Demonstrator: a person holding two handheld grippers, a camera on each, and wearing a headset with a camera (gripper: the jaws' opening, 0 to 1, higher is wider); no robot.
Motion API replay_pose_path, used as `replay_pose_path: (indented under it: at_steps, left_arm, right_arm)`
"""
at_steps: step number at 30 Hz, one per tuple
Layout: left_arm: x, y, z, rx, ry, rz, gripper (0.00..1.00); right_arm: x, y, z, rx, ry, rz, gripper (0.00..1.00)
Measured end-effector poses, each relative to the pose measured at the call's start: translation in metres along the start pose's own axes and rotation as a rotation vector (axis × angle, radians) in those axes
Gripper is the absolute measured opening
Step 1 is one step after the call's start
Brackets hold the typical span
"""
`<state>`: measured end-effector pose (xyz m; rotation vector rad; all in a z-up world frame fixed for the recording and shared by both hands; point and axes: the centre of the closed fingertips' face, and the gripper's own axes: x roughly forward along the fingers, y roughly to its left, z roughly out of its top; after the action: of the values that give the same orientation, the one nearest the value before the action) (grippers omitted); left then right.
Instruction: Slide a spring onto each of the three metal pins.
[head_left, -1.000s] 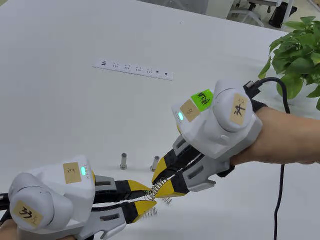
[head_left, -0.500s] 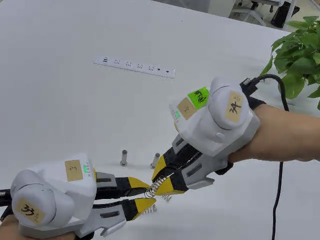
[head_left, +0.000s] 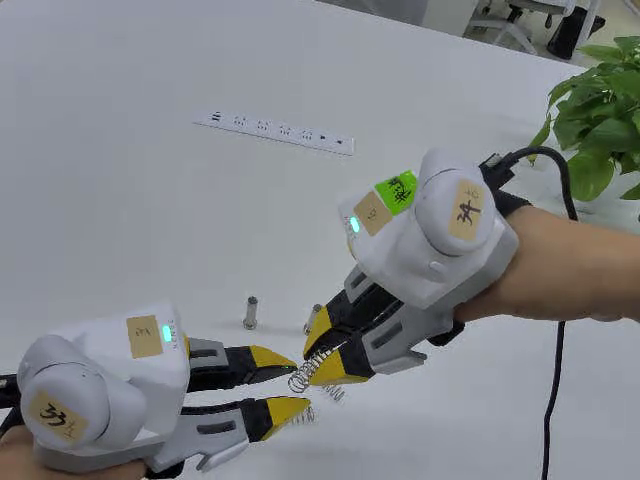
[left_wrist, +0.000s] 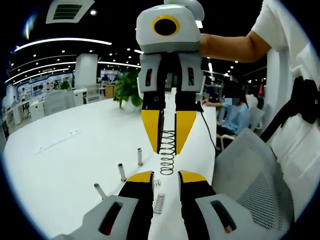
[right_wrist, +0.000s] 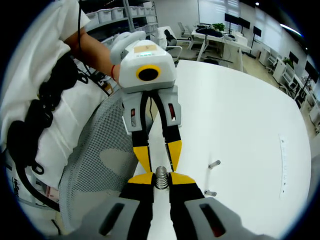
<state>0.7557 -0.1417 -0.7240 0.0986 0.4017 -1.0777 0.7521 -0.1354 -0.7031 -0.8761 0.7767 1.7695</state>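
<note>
Yellow-tipped jaws of your right gripper (right_wrist: 161, 176) clench one end of a spring (left_wrist: 167, 152). Your left gripper (left_wrist: 166, 176) is released, its jaws parted wider than the spring, whose free end reaches between their tips. Three pins (left_wrist: 121, 172) stand just left.

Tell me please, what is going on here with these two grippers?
A person is working at a white table. The right gripper holds a spring in its jaws, in the air. The left gripper faces it with jaws open, not gripping. Three metal pins stand bare on the table; another spring lies loose nearby.
</note>
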Motion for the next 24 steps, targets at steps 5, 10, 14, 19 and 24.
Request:
replay_pose_path:
  at_steps: [5, 10, 14, 19, 24]
  left_arm:
    - [-0.008, 0.011, -0.008, 0.03, 0.023, 0.053, 0.31]
    - [-0.018, 0.02, -0.015, 0.036, 0.037, 0.082, 0.37]
    - [-0.024, 0.024, -0.024, 0.041, 0.056, 0.098, 0.42]
    - [-0.031, 0.029, -0.032, 0.042, 0.07, 0.118, 0.49]
    - [-0.033, 0.033, -0.039, 0.052, 0.09, 0.126, 0.56]
  right_arm:
    - [-0.004, -0.008, 0.003, 0.008, -0.013, -0.014, 0.12]
    - [-0.01, -0.025, 0.006, 0.017, -0.01, -0.056, 0.12]
    - [-0.013, -0.041, 0.008, 0.027, -0.009, -0.09, 0.12]
    - [-0.012, -0.058, 0.01, 0.031, 0.005, -0.123, 0.12]
    - [-0.006, -0.077, 0.009, 0.032, 0.034, -0.154, 0.12]
